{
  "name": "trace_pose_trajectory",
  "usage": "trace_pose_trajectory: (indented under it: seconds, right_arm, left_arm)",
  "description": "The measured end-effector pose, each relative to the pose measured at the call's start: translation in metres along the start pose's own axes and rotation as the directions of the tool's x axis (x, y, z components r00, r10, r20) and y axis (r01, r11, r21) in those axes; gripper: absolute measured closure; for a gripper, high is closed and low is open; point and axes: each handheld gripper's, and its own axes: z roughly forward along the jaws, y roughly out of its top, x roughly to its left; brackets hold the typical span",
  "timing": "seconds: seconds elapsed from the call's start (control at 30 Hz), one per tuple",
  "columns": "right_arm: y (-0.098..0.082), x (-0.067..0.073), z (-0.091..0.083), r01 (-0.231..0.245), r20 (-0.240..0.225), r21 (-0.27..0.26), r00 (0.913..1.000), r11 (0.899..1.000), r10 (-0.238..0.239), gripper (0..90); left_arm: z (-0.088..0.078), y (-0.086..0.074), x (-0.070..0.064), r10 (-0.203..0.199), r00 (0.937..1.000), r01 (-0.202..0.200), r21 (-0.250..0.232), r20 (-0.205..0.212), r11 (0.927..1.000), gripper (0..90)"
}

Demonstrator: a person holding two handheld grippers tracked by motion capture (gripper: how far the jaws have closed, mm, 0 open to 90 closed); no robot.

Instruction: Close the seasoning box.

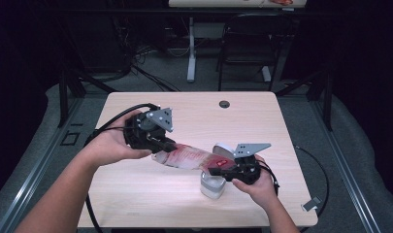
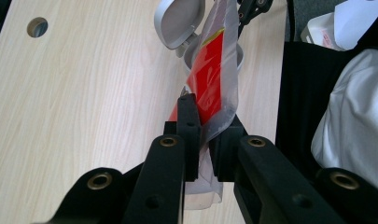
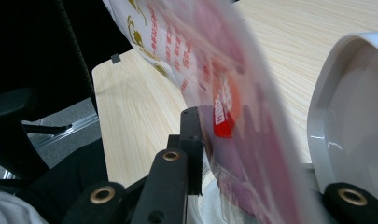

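Observation:
A long plastic packet (image 1: 189,158), red and clear with printed text, hangs stretched between my two grippers above the table (image 1: 150,199). My left gripper (image 1: 166,145) is shut on its left end; in the left gripper view both pads (image 2: 189,121) pinch the clear edge of the packet (image 2: 214,70). My right gripper (image 1: 216,171) is shut on the packet's red right end, just over a small white bin (image 1: 212,187) whose flip lid (image 1: 224,149) stands up. In the right gripper view the packet (image 3: 214,70) hides one jaw, beside the lid (image 3: 350,130).
A round cable hole (image 1: 224,104) sits near the table's far edge. A dark chair (image 1: 247,43) and a second table's leg (image 1: 191,48) stand beyond it. A small clip-like object (image 1: 311,204) lies at the table's near right corner. Cables trail from both grippers.

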Motion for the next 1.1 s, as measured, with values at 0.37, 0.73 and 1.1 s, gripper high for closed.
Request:
trace_pose_trajectory:
  seconds: [0.37,0.73,1.1]
  right_arm:
    - [0.0001,-0.0002,-0.0017,-0.001,0.0,0.0,1.0,1.0,0.001,82.9]
    - [-0.001,-0.0016,-0.0047,-0.007,-0.011,0.006,0.9999,1.0,0.007,82.9]
    - [-0.0005,-0.001,-0.0048,-0.005,-0.012,0.014,0.9999,1.0,0.005,83.1]
  left_arm:
    - [0.0006,0.0013,-0.0001,0.003,1.0,-0.003,-0.004,0.0,1.0,84.5]
    - [0.0021,0.0055,0.0001,0.008,1.0,-0.008,-0.002,0.001,1.0,84.5]
    - [0.0015,0.0054,0.0005,0.007,1.0,-0.007,0.0,-0.002,1.0,84.5]
